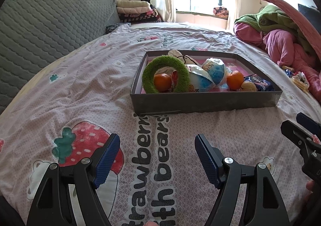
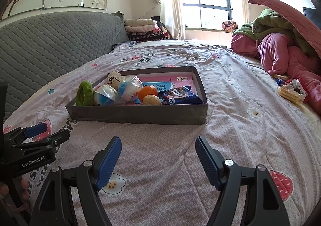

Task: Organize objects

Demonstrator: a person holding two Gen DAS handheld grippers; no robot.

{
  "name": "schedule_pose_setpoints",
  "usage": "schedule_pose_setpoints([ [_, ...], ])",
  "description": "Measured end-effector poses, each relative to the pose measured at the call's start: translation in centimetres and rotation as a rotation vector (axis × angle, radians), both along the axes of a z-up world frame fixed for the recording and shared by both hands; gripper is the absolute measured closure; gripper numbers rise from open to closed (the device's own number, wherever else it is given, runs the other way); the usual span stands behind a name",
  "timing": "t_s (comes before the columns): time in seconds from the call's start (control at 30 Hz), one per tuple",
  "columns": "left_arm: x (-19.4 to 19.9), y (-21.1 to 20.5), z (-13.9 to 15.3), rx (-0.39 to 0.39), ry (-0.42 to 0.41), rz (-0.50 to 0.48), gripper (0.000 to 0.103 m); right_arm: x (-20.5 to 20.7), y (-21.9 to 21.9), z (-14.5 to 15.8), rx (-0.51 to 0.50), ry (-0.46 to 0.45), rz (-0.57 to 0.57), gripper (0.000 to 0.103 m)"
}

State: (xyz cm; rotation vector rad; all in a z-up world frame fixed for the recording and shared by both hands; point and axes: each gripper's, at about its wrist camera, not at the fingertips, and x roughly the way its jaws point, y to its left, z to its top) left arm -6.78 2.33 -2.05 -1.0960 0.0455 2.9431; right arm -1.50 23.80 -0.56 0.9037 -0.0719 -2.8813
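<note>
Down at six o'clock in the left wrist view, left gripper (image 1: 156, 141) spread wide, nothing between the blue pads, poised above the printed bedsheet (image 1: 84, 77). Same story in the right wrist view: right gripper (image 2: 158, 144) gaping at six o'clock, empty, over the sheet. Just beyond, around twelve to one o'clock from the left gripper, grey box (image 1: 200, 102) flat on the bed. Inside, at its ten o'clock end, green ring (image 1: 166, 74) propped up with an orange (image 1: 162, 82) seen through it; toward the middle, two blue-and-white wrapped balls (image 1: 214, 70); second orange (image 1: 235, 79), walnut (image 1: 248, 86) and blue snack packet (image 1: 260, 83) at three o'clock. Farther off at two o'clock, biscuits (image 2: 289, 93) loose on the sheet beside heaped pink and green clothes (image 2: 280, 45). At eleven o'clock, grey headboard (image 2: 50, 45).
</note>
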Motion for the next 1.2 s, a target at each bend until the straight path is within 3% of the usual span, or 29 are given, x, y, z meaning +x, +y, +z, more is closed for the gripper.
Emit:
schedule_pose_setpoints([
  [1.2, -0.7, -0.4, -0.9, 0.005, -0.028, 0.011, 0.025, -0.1, -0.7, -1.1, 0.02, -0.03, 0.012, 0.028],
])
